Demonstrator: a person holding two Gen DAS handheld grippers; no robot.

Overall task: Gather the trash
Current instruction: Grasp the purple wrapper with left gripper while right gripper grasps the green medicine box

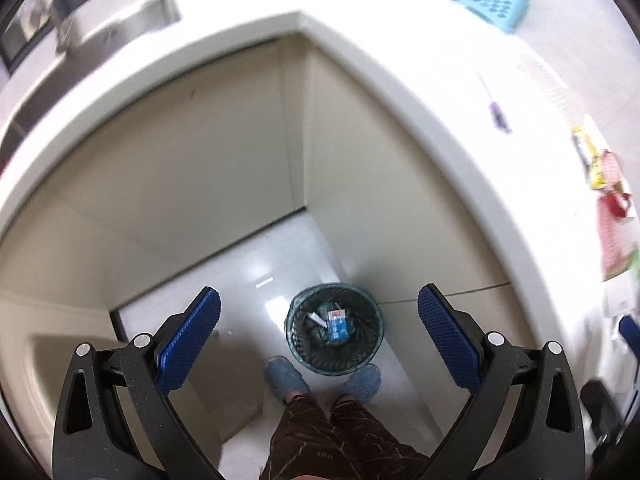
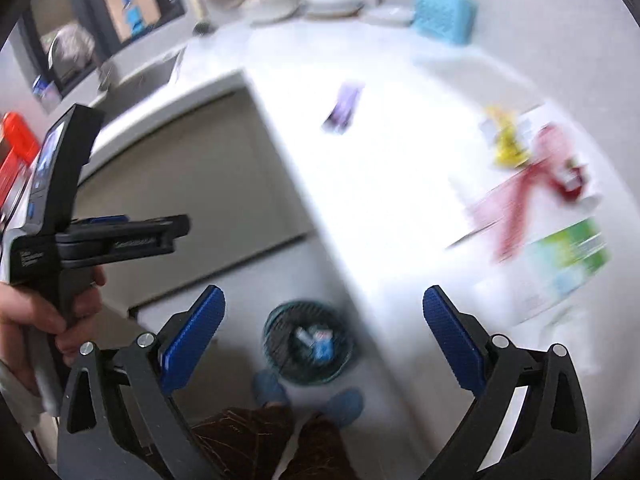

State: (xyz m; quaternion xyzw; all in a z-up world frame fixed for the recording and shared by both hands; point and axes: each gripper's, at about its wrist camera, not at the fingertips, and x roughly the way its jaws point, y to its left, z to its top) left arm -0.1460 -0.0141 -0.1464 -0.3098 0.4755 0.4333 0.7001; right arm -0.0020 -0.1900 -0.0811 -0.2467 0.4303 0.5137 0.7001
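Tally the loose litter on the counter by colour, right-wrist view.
Purple wrapper: 1
Yellow wrapper: 1
Red-and-pink wrapper: 1
Green packet: 1
Total: 4

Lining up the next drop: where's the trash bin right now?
The trash bin stands on the floor in the inner corner of the white counter, just ahead of the person's blue slippers, low and centre in both wrist views.
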